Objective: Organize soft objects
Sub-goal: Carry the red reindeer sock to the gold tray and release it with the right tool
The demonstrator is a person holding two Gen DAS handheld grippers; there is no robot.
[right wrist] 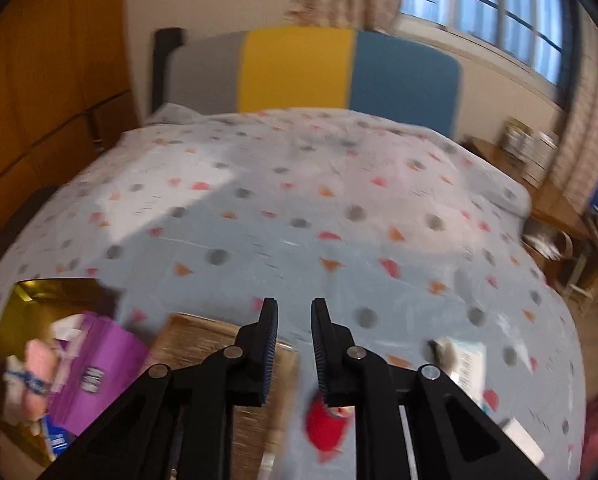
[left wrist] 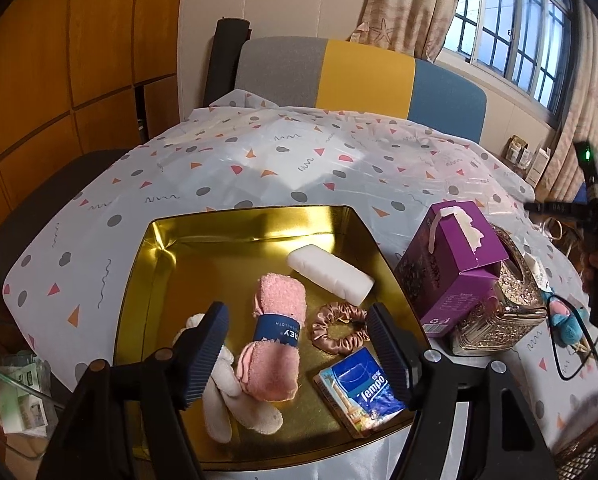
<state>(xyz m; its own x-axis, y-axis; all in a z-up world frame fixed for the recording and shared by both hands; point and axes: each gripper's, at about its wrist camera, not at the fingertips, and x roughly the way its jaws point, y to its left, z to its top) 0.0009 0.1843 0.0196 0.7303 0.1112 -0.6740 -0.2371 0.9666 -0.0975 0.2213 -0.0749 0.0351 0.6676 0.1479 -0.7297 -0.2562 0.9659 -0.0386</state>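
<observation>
A: Tray [left wrist: 155,248] contents?
B: Pink towel [left wrist: 275,344], white sponge [left wrist: 331,276], scrunchie [left wrist: 339,328], tissue pack [left wrist: 363,392] and a white plush [left wrist: 227,392], all inside it on the table [left wrist: 259,168].
A: Left gripper [left wrist: 295,348]?
B: Jaws wide open, empty, above the towel.
A: Right gripper [right wrist: 295,344]?
B: Jaws narrowly parted, empty; something red [right wrist: 327,428] blurred below. Purple box [left wrist: 451,264] stands right of the tray.

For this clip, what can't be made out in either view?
- Right wrist view: motion blur; the red object below the right claw is unidentifiable.
- Left wrist view: the white plush toy is partly hidden by the left claw finger.
- Blue-pink toy: small, partly hidden.
</observation>
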